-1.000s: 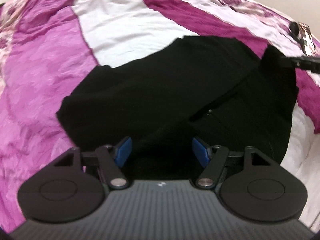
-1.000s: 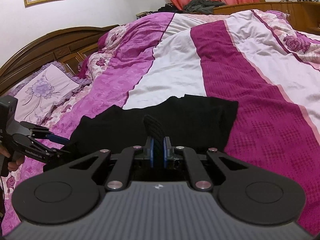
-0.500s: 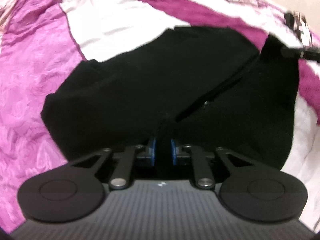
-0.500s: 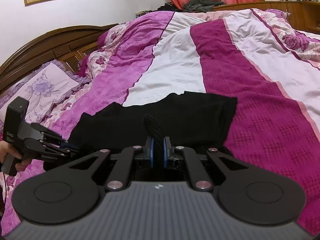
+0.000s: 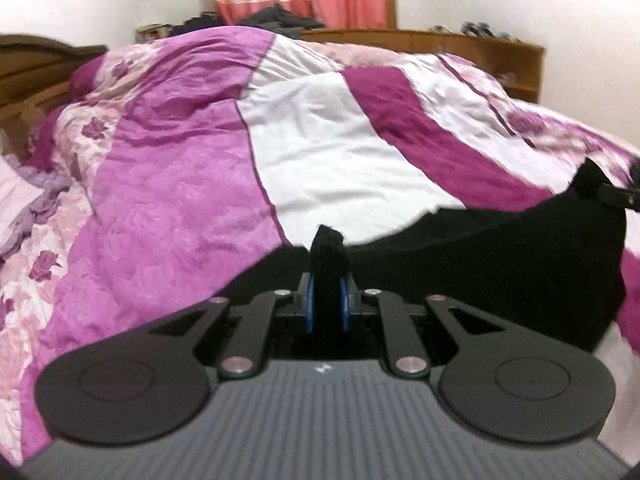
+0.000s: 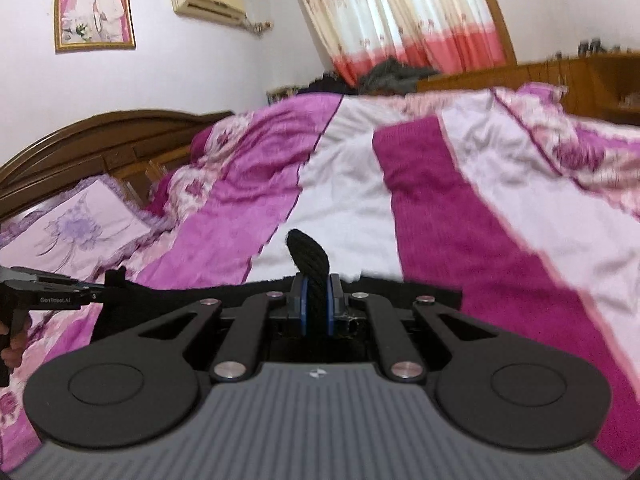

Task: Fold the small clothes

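A black garment (image 5: 500, 256) hangs lifted off the bed between my two grippers. My left gripper (image 5: 327, 300) is shut on one edge of it, a tuft of black cloth sticking up between the blue pads. In the right wrist view my right gripper (image 6: 316, 304) is shut on another edge of the black garment (image 6: 308, 252), which stretches left as a dark band toward the left gripper (image 6: 96, 290). The right gripper (image 5: 596, 192) shows at the right edge of the left wrist view, pinching the cloth's far corner.
The bed carries a quilt (image 6: 440, 184) in pink, magenta and white stripes. A wooden headboard (image 6: 100, 136) and a floral pillow (image 6: 72, 228) lie to the left. Curtains (image 6: 400, 12) and a wooden cabinet (image 6: 560, 80) stand behind. A hand (image 6: 12, 344) holds the left gripper's handle.
My left gripper closed on the garment's near edge, then both grippers rose and tilted up, lifting the black cloth off the quilt. The right gripper kept its grip.
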`<state>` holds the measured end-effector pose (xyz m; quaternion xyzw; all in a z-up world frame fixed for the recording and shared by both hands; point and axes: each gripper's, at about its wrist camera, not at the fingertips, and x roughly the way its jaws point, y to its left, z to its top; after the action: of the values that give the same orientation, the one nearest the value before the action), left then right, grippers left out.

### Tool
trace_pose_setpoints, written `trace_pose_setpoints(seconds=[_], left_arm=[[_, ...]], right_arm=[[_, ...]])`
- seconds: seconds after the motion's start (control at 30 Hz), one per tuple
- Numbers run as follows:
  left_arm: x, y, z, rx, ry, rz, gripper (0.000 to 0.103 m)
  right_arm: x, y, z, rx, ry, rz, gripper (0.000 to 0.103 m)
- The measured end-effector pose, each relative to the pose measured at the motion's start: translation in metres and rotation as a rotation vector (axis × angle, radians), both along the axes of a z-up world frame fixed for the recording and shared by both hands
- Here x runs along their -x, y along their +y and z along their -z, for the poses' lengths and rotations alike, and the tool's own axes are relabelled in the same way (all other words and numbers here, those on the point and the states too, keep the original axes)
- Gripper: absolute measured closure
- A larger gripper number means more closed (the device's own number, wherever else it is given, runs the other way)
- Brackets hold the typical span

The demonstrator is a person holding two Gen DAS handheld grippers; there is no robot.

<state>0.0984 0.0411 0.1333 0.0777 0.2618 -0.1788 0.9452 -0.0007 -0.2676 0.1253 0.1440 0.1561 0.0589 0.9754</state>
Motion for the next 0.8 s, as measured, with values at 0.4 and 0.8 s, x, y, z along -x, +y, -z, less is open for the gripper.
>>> trace_pose_setpoints(seconds=[0.4,0.8], left_arm=[[-0.098,-0.008,0.05,0.036,0.063,-0.199,0.089],[-0.12,0.015,0.082,0.074,0.183,-0.248,0.089]], right_arm=[[-0.131,0.014,0.026,0.11,0.079,0.144,0.094],[-0.19,0.0,0.108,0.136,0.319,0.164,0.092]])
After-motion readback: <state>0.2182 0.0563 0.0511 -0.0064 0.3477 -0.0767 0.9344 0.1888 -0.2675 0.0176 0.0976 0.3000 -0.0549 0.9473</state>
